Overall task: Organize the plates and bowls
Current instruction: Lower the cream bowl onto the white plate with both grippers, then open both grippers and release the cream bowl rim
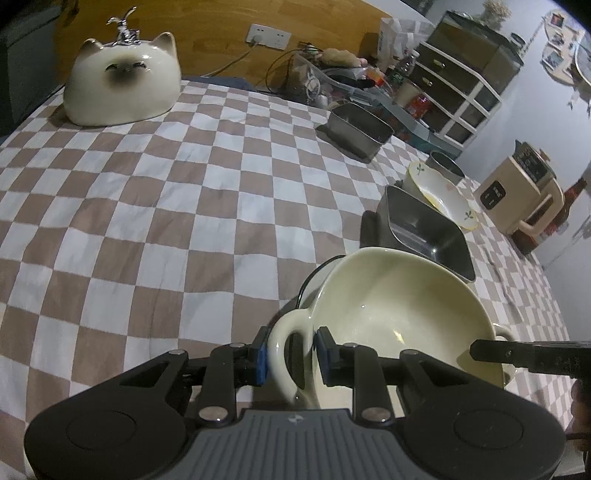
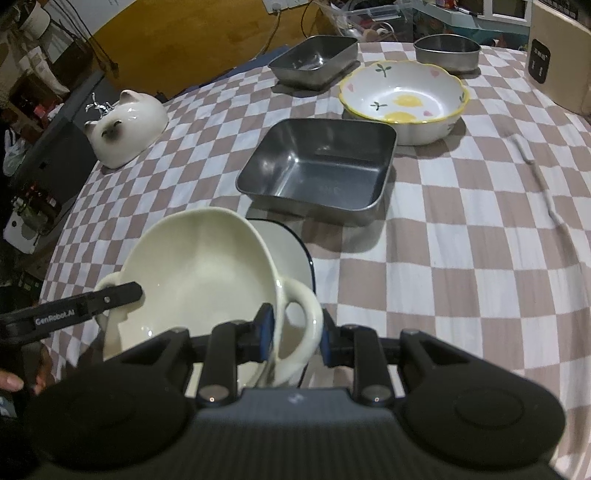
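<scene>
A: So, biggest first: what carries it all?

B: A checked cloth in brown and white covers the whole surface. The landmark I'll use is the cream two-handled bowl, which sits at the near edge, tilted, over a white plate with a dark rim that shows from under its far side.

A: And around that bowl?

B: Just beyond it stands a square steel tray. Farther back from the bowl, past that tray, is a scalloped bowl with yellow rim and painted lemons, and behind that a rounded steel tin. A second rectangular steel tray lies about as far off, toward the wooden wall. Well apart from the cream bowl, off to its far left, a cat-shaped ceramic piece lies on the cloth with a small silver figure on top.

A: The grippers?

B: Both are on the cream bowl. The left gripper has its jaws closed on one loop handle; the blue pads press it from either side. The right gripper has its jaws closed on the opposite handle in the same way.

A: Anything smaller?

B: Fingertips of the person's hand show at the left edge of the right wrist view, behind the left gripper.
</scene>
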Demonstrator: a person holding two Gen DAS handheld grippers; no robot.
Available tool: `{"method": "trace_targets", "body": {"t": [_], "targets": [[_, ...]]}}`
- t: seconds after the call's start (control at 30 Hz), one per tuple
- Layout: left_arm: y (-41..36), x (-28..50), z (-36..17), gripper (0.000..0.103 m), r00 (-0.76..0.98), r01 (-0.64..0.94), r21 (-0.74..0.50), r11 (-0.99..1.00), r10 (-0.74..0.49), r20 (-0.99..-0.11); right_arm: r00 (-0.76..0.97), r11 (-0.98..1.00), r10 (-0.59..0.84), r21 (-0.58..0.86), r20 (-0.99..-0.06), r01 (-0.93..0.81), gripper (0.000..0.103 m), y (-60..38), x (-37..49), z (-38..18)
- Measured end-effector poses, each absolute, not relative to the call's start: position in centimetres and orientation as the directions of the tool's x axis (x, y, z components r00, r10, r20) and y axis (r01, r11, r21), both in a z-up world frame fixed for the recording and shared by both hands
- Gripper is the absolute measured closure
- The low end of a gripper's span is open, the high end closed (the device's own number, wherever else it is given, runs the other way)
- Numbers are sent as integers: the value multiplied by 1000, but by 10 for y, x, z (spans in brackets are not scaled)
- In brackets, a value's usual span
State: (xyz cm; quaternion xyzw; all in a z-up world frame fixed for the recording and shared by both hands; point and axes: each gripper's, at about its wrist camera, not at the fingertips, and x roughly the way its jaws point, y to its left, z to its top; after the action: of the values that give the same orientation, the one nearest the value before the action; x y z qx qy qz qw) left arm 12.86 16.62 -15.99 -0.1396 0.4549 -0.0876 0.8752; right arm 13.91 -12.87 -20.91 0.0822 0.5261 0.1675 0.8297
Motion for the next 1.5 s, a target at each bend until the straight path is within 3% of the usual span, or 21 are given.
{"method": "trace_targets", "body": {"t": [0.4,0.8,0.87,1.03,1.2,1.27,1.33,1.5], "targets": [[164,130,-159,71,557,41,-309,950,-279,-782,390,943,327,272,-861,-191,68,-128,137,-215],[166,129,-160,56,541,27,-287,957,-255,-801,390,949,312,263,-866,-175,60,-131,134,-215],[166,128,-160,51,533,19,-279,960,-246,-810,390,950,308,257,-868,-177,56,-130,133,-215],[164,123,-163,27,515,23,-284,959,-255,-818,370,951,304,257,-878,-170,41,-132,131,-220],[161,116,-162,14,508,27,-301,953,-273,-817,373,939,339,287,-864,-188,27,-130,124,-220],[160,112,-160,10,509,27,-301,953,-273,-816,380,936,347,291,-858,-196,20,-130,122,-218],[159,108,-157,4,513,29,-300,953,-272,-814,386,936,346,288,-855,-200,5,-129,120,-217],[154,98,-145,0,535,36,-295,955,-268,-801,424,936,344,272,-838,-222,1,-129,113,-210]]}}
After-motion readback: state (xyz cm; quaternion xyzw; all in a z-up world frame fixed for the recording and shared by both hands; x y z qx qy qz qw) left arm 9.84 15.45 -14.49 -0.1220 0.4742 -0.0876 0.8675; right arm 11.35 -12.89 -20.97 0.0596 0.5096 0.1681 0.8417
